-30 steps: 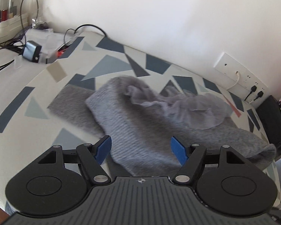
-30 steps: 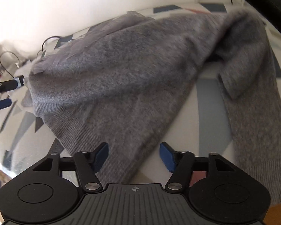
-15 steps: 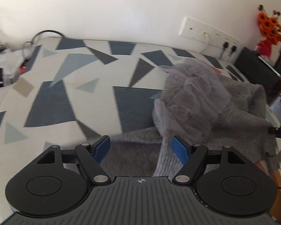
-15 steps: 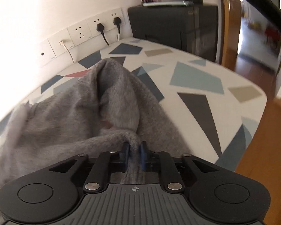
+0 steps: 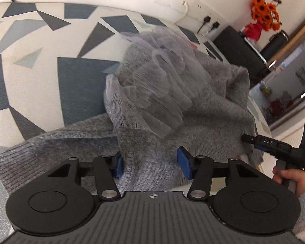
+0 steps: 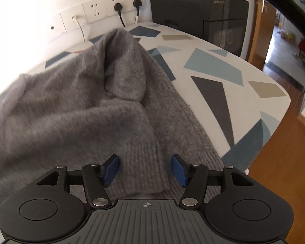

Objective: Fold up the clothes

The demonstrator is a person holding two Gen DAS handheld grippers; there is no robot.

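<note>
From the left wrist, the grey knitted sweater [image 5: 203, 105] lies bunched on the counter [image 5: 30, 65], which wears a white cover patterned with blue, grey and tan triangles. A gathered layer of pale sheer tulle [image 5: 152, 93] sits on top of the knit, toward the wall. The left gripper [image 5: 151, 162] hangs low over the sweater's near ribbed part; its blue fingers [image 5: 184, 162] stand partly apart and are closing, with a raised fold of knit between them. The left pad sits at the edge of that fold, the right pad shows a gap, so no firm pinch is seen. At the right edge the right gripper [image 5: 244, 137] reaches in, carried by a hand [image 5: 290, 180] in a fuzzy pale sleeve; its tip lies against the sweater's far border. A wall socket strip [image 5: 189, 6] with plugs and an orange flower ornament [image 5: 266, 10] stand behind.

From the right wrist, the sweater [image 6: 81, 105] fills the left and middle, heaped into a rounded hump, one ribbed part running down toward the camera. The right gripper [image 6: 145, 169] has its blue fingers [image 6: 179, 169] moderately apart and opening; knit lies between them, but neither pad presses it. The counter [image 6: 233, 85] is bare to the right, ending over a wooden floor [image 6: 284, 162]. A black appliance [image 6: 199, 14] stands at the far corner by the sockets [image 6: 103, 8].
</note>
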